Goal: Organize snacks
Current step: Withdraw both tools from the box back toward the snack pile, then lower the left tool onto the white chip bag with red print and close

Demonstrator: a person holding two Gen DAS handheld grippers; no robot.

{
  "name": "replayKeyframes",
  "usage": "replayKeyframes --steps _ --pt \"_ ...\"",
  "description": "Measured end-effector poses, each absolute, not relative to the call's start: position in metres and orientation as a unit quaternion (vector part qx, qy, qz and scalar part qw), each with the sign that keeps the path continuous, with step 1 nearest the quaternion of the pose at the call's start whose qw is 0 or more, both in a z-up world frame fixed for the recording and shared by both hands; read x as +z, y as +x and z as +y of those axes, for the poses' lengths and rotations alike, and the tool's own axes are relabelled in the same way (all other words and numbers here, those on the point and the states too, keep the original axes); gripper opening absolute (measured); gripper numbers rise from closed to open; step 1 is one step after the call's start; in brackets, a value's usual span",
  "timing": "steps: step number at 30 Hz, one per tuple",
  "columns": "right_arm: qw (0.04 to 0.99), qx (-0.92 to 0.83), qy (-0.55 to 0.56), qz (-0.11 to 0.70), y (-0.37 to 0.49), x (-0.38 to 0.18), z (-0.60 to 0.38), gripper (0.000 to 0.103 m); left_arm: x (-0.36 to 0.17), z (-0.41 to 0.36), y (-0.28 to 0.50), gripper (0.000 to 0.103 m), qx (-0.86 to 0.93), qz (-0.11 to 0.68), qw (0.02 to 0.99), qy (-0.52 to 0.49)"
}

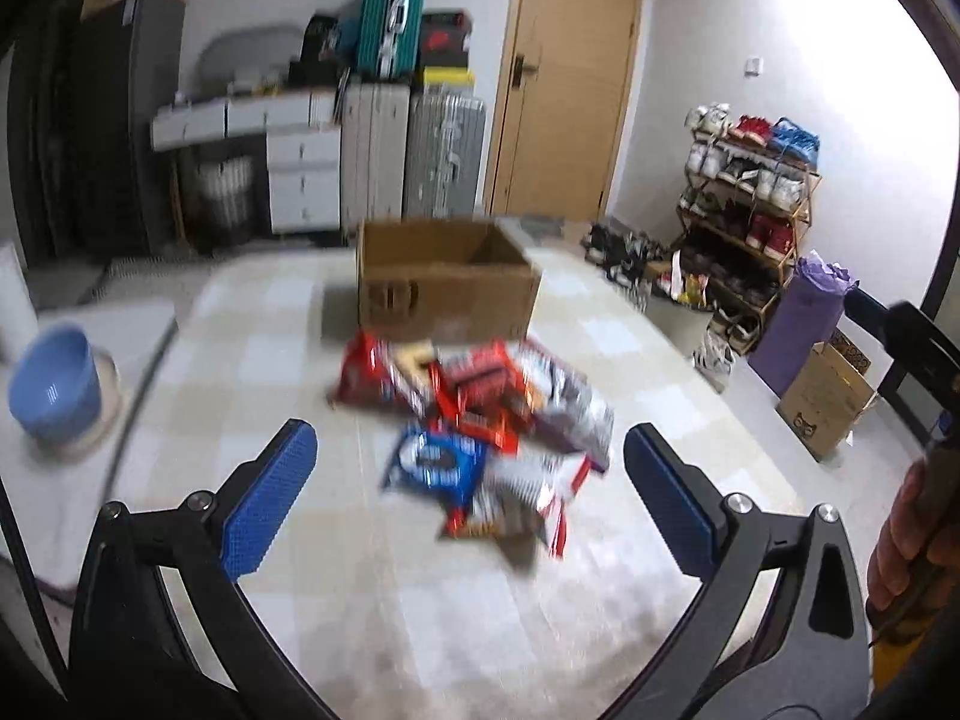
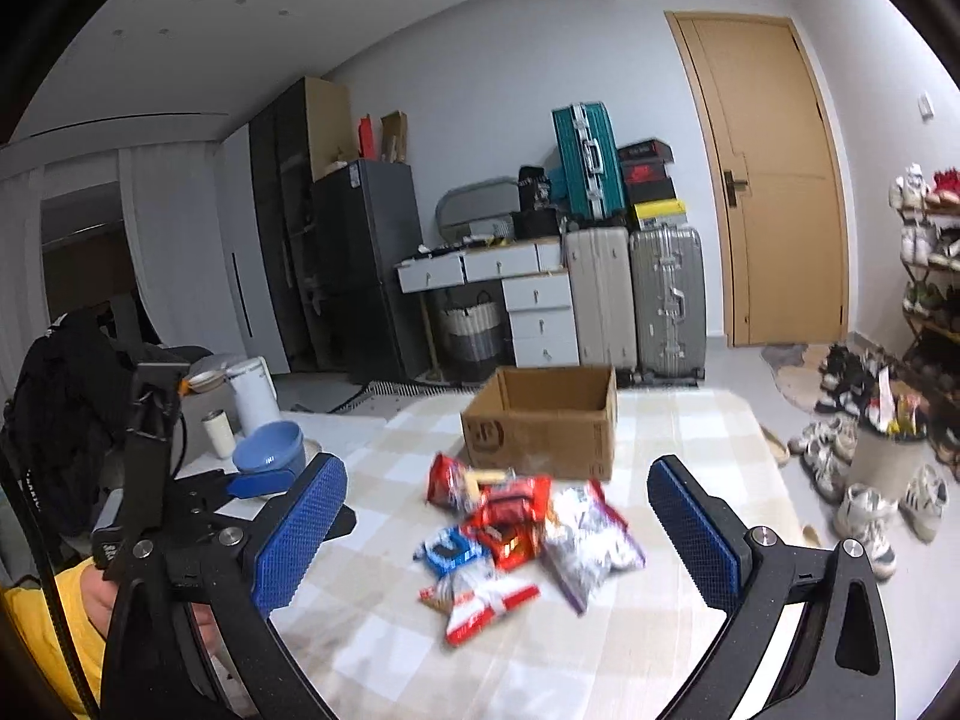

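**Snack pile waits in front of the open box**

Only the right wrist view shows the left gripper (image 2: 258,483) from outside, beside a blue bowl (image 2: 270,447). Both the left gripper (image 1: 471,489) and right gripper (image 2: 498,534) stand spread wide, holding nothing. The snack packets (image 1: 474,420) lie heaped on the checked table (image 1: 270,360), near the cardboard box (image 1: 444,288); the heap's long axis runs from the box toward the grippers.

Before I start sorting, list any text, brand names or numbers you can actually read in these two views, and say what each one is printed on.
None can be read with certainty.
Blue snack pack: a white logo, too blurred to read.
Red snack packs: print smeared by motion.
Cardboard box: a round mark on its front, no legible letters.
Floor carton: a dark printed mark, too small.
Shoe boxes: logos too small.
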State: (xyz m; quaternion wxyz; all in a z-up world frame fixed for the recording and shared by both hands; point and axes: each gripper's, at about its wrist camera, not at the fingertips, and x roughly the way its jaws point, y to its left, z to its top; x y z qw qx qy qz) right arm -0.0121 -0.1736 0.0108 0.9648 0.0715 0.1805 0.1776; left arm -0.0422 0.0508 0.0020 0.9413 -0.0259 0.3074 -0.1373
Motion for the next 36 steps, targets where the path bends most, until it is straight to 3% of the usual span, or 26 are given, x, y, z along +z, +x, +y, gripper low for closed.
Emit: replayKeyframes --steps 7,16,26,36 --pt "0.951 0.175 0.105 0.233 0.004 -0.037 -0.179 0.102 -0.055 0.029 0.004 0.102 -0.15 0.36 0.92 -0.022" --pt "0.944 0.174 0.131 0.249 0.013 -0.058 -0.197 0.102 -0.12 -0.011 0.094 0.102 -0.152 0.41 0.899 -0.011" --pt "0.937 0.169 0.149 0.268 0.022 -0.079 -0.208 0.102 -0.156 -0.037 0.112 0.099 -0.162 0.461 0.872 -0.007" --pt "0.933 0.169 0.159 0.276 0.02 -0.088 -0.211 0.102 -0.17 -0.046 0.126 0.072 -0.164 0.469 0.868 -0.008"
